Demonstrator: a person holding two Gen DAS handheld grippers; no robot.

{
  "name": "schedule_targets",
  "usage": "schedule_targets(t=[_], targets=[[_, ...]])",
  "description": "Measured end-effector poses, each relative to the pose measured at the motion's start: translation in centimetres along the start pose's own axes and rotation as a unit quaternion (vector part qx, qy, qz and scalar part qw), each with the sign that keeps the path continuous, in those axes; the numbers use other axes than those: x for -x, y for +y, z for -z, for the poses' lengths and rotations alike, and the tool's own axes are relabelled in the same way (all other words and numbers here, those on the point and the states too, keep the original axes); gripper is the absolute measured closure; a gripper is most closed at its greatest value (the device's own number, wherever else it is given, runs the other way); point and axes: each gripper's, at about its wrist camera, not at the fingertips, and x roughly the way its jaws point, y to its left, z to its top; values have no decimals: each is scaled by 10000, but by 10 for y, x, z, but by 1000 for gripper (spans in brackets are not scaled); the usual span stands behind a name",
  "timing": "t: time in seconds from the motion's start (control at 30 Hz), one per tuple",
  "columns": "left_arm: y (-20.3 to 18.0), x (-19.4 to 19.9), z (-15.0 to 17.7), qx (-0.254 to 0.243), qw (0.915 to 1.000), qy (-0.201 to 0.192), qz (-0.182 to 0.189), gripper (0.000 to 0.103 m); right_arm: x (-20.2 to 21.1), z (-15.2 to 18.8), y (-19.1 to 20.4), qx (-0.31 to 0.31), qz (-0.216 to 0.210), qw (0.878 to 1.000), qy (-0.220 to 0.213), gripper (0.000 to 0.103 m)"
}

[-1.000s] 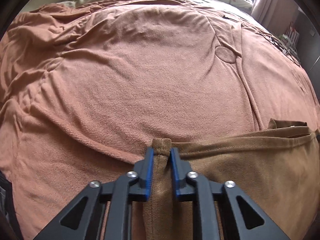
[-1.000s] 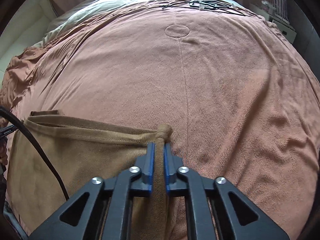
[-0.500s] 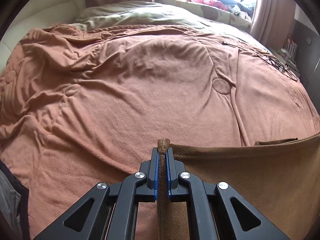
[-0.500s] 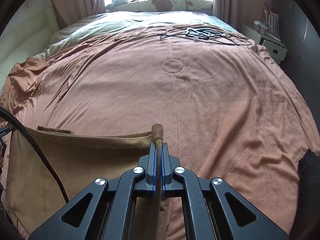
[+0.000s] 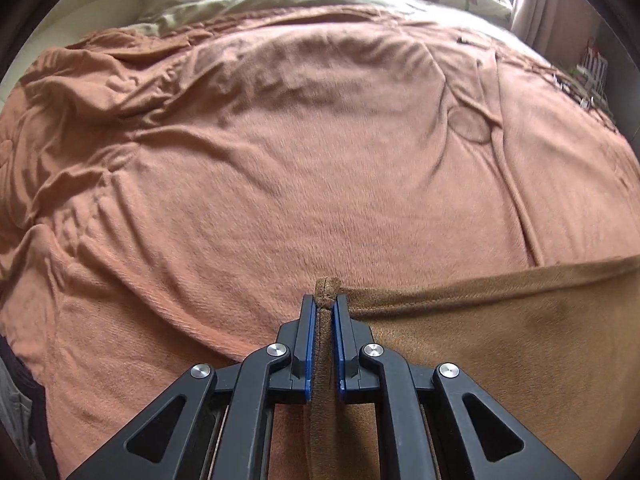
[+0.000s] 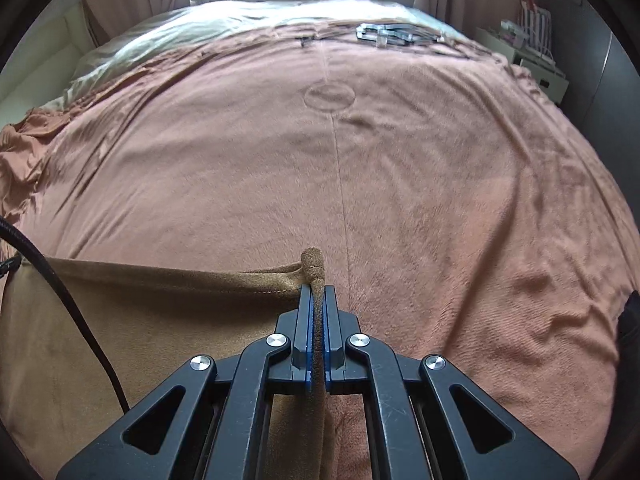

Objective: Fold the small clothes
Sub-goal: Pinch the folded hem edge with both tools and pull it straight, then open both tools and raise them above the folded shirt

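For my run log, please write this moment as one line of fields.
task: fold small clothes | left gripper: jaws opening, brown garment edge between | right gripper: shut on brown garment | surface: pink blanket

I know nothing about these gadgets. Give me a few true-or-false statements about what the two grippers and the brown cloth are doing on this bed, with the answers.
1. Each gripper pinches a corner of the brown garment. True: the left gripper and the right gripper each clamp a bunched corner, though the left one's jaws are opening slightly.
2. The garment's edge runs between the two grippers. True.
3. The bed is covered with a blue blanket. False: the blanket is salmon-orange.
4. The right gripper is empty. False: brown fabric sits between its pads.
5. Cables lie at the far end of the bed. True.
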Motion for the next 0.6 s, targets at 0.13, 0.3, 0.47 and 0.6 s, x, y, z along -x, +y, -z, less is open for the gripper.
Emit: schedule_targets(t=[0.13, 0.3, 0.47, 0.6], targets=[[2, 10, 4, 68, 9998, -66, 149, 73, 8, 0, 2, 133, 417, 9990, -18, 70], [4, 31, 12, 80, 9992, -181, 343, 61, 38, 6, 3, 182, 260, 9993, -180, 44], [0, 54, 29, -20, 9974, -174, 704, 61, 70, 24, 11, 353, 137, 9988, -318, 44], [-7, 75, 49, -202, 9949, -206, 964, 61, 92, 48, 17, 453, -6, 9985, -311, 44]])
